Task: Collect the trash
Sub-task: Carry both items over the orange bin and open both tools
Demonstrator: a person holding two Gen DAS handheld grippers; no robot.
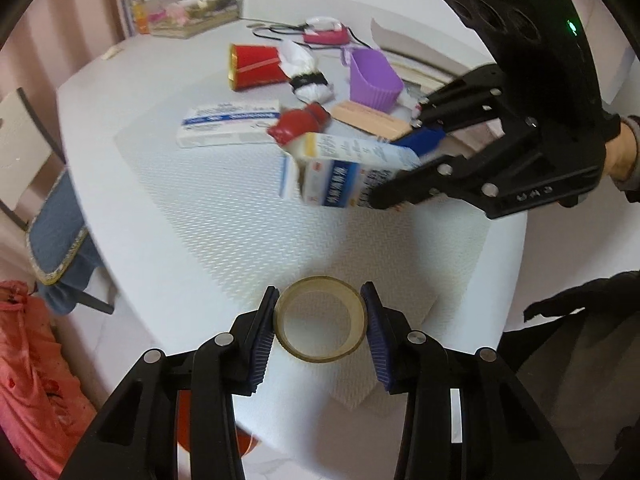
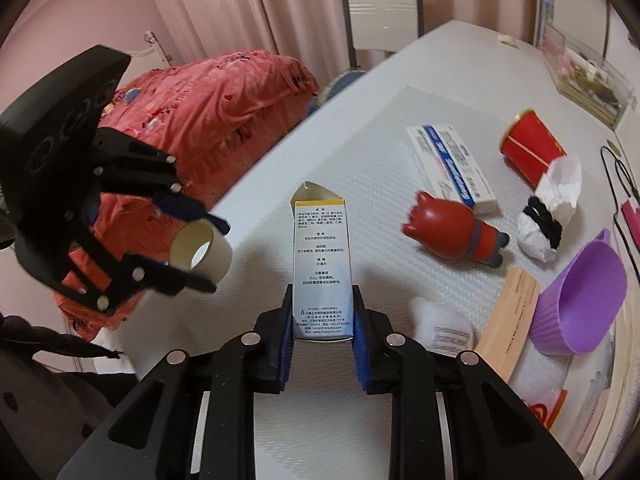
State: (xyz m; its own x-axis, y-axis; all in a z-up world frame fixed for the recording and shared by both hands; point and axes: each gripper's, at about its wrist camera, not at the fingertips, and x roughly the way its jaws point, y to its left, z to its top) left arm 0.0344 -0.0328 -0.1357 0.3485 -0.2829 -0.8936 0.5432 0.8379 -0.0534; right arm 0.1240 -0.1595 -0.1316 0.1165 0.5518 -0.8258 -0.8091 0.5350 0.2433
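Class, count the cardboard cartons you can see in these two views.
3. One carton in the right gripper; a long blue-striped carton lying on the table; a tan carton beside the purple cup. Others may be hidden.

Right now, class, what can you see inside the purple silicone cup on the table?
The purple silicone cup lies tilted toward the right wrist view; its visible inside looks bare. Its lowest inner part is hidden by its rim.

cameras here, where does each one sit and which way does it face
Left wrist: on the left gripper, looking down along its fingers, shut on the tape roll, across the table; a hand shows.
Right wrist: on the right gripper, shut on the medicine box, facing the table's edge.
Shared: both grippers, both held items, the red cup.
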